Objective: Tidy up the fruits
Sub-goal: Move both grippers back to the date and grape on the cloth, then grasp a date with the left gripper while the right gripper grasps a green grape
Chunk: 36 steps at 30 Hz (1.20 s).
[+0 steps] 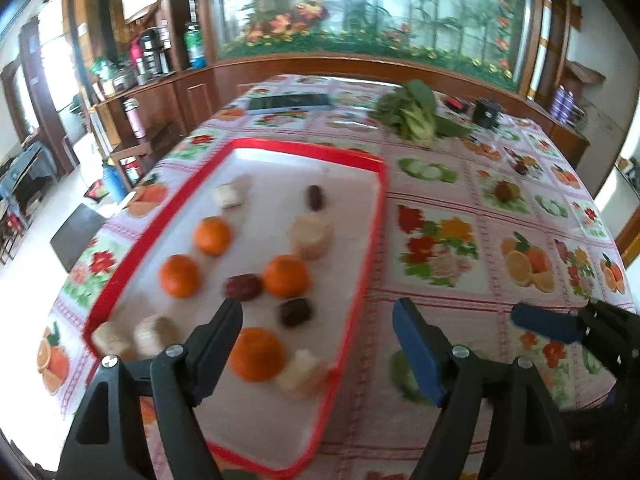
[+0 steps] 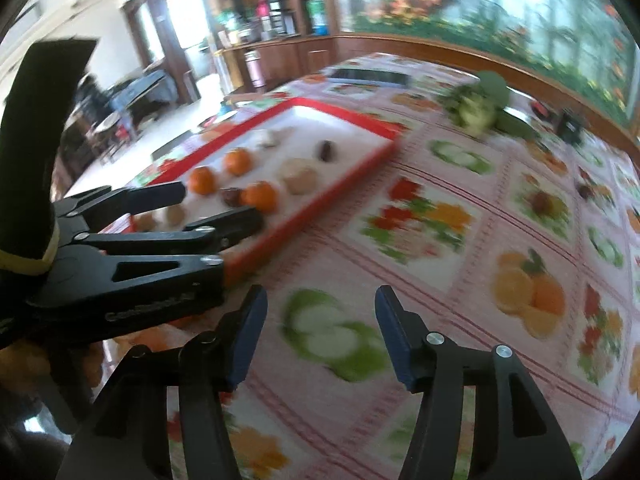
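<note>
1. Blur smears both views; pale lumps (image 1: 310,236) on red tray (image 1: 308,150) unidentifiable.
2. Lettering on left gripper (image 2: 222,210) unreadable.
3. Left gripper and right gripper (image 2: 320,336): jaws apart, empty.
4. Oranges (image 1: 286,276) sit in tray.

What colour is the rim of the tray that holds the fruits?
Red. The tray has a red rim around a white inside, clearest in the left wrist view.

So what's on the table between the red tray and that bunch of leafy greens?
Nothing. In the left wrist view only bare fruit-print tablecloth lies between the red tray and the leafy greens.
</note>
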Available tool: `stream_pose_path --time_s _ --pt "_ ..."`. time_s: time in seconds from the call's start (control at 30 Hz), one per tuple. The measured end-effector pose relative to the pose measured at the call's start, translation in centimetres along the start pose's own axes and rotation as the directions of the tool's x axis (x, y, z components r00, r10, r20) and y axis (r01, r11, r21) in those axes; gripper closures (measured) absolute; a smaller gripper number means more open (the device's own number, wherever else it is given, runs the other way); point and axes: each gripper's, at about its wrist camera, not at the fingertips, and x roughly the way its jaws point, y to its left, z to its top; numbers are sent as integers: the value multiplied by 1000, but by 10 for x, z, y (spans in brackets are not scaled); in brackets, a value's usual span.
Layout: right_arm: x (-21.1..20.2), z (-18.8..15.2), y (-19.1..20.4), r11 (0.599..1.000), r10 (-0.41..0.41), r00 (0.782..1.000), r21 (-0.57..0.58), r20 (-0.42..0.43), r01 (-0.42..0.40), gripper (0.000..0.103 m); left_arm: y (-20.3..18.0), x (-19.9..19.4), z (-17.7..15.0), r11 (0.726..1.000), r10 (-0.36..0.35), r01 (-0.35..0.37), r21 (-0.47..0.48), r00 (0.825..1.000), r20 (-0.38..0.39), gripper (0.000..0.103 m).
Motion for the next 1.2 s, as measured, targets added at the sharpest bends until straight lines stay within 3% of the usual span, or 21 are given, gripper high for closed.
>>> stream_pose_path --time_s 0.23,0.43,0.57,0.7,0.83,0.97,1.03,1.2 --pt "-8 4 -113 963 -118 993 245 9 113 46 -53 28 20 995 -71 76 66 995 -69 23" --pt "-7 18 -195 916 -186 982 363 7 171 45 -116 61 67 975 -157 169 148 984 -85 23" --pt "-10 11 -225 891 -176 984 426 5 157 45 -160 87 94 945 -263 278 174 959 -107 23" --pt "-16 4 -236 897 -162 987 416 -3 148 45 -186 119 102 936 -263 290 199 953 -152 23" --pt "-20 4 -249 904 -158 987 403 11 140 45 -199 132 105 920 -261 292 262 954 -147 25" --pt "-14 14 -255 920 -156 987 368 27 135 45 -203 136 105 902 -293 324 286 945 -146 48" --pt "-6 22 -254 932 -144 989 341 38 122 45 -206 136 106 882 -346 377 283 925 -155 65" --pt "23 45 -240 964 -97 994 254 44 83 49 -196 134 104 899 -304 334 285 942 -144 72"
